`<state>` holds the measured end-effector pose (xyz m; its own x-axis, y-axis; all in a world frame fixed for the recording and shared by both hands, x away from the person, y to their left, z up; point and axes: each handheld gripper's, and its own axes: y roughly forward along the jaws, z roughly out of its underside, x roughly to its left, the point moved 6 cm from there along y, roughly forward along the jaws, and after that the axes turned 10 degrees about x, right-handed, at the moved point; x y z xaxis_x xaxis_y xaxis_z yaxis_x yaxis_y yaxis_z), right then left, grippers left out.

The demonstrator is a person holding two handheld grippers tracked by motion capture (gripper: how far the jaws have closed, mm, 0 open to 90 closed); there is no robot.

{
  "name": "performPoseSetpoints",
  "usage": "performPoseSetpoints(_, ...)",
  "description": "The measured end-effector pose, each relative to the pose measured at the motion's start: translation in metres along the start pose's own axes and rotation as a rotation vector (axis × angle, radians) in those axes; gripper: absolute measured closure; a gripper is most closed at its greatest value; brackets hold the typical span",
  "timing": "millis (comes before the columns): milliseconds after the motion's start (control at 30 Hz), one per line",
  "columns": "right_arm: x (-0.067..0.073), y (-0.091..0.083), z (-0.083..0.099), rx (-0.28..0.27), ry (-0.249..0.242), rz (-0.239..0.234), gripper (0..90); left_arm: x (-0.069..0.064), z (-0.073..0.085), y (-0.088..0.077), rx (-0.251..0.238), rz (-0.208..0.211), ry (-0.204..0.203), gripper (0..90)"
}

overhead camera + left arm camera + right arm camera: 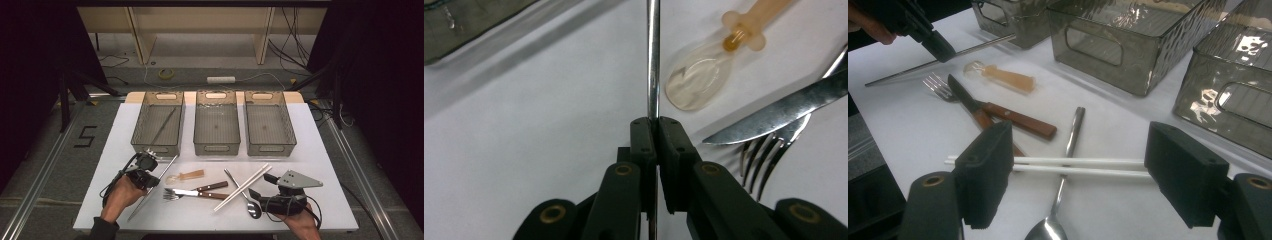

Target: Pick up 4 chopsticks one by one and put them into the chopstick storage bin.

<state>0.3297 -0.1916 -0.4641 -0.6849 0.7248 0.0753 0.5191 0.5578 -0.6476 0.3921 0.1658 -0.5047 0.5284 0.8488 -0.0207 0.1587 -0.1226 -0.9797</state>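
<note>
Steel chopstick (pixel 653 60) is lying on the table (pixel 125 130) near the left bin (pixel 158 124); we are pinching it w/ the left gripper (pixel 655 121), jaws closed on it. Grip is narrow, so it may be pivoting or slipping when lifted. Right gripper (pixel 1080 172) is waiting open over white chopsticks (pixel 1073 166). Knife (pixel 774 115), fork (pixel 769 160) are lying close, maybe snagging.

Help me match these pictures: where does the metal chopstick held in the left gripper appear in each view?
High view: metal chopstick lower left, slanting beside the left bin.
Left gripper view: centre, rising from the shut fingers.
Right gripper view: upper left, level.
Shared landmark: translucent spoon beside it.
</note>
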Motion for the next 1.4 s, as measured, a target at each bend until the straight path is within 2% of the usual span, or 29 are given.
performPoseSetpoints(167,0.000,0.000,0.000,-0.001,0.000,-0.001,28.7,0.003,0.001,-0.009,-0.024,0.000,0.002,85.3)
performPoseSetpoints(200,-0.001,0.000,0.000,-0.002,0.000,-0.001,28.7,0.003,0.001,-0.011,-0.014,0.005,0.012,85.3)
performPoseSetpoints(233,-0.001,0.000,0.000,-0.002,0.000,-0.001,28.7,0.003,0.001,-0.013,-0.036,0.008,0.005,85.4)
performPoseSetpoints(467,0.000,0.000,0.000,0.001,0.000,-0.001,28.7,0.006,0.000,-0.019,-0.054,0.020,0.005,85.4)
performPoseSetpoints(733,-0.001,0.000,0.000,-0.002,0.005,-0.002,28.8,0.013,-0.007,-0.044,-0.119,0.022,-0.011,85.4)
performPoseSetpoints(900,-0.002,0.000,0.000,-0.003,0.009,0.000,28.8,0.024,-0.021,-0.058,-0.166,0.027,-0.034,85.4)
performPoseSetpoints(1400,-0.003,-0.002,0.000,-0.007,0.012,0.000,28.8,0.062,-0.081,-0.095,-0.204,-0.041,-0.056,85.3)
